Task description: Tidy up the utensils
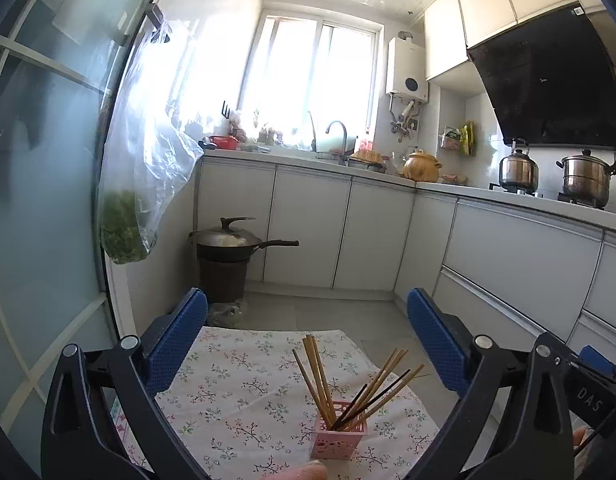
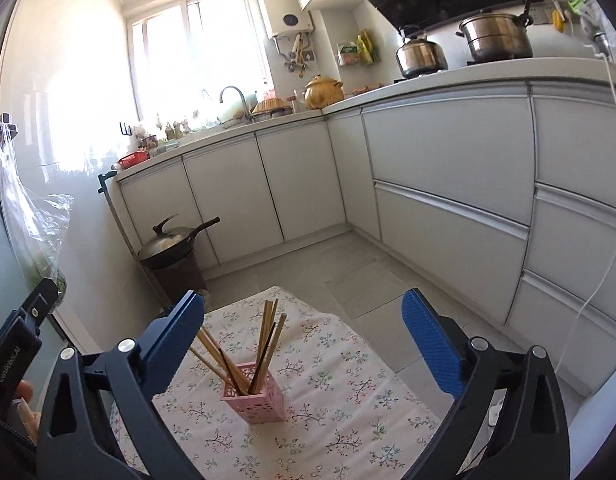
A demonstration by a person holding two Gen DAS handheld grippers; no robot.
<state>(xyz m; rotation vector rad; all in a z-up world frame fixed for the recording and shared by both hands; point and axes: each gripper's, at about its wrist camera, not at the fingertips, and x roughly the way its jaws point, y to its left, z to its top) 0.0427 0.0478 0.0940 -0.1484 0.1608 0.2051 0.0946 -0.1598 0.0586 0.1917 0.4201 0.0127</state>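
Observation:
A pink perforated holder [image 1: 340, 430] stands upright on a floral tablecloth [image 1: 244, 392], with several wooden and dark chopsticks [image 1: 320, 376] leaning out of it. It also shows in the right wrist view [image 2: 256, 394] with its chopsticks [image 2: 264, 336]. My left gripper [image 1: 308, 340] is open and empty, raised above and behind the holder. My right gripper [image 2: 304, 336] is open and empty, with the holder low between its fingers, nearer the left finger [image 2: 176, 344].
White kitchen cabinets [image 2: 448, 184] run along the back and right. A lidded wok on a brown bin [image 1: 224, 256] stands on the floor past the table. A plastic bag with greens [image 1: 128, 220] hangs on the left door. Pots [image 1: 584, 180] sit on the stove.

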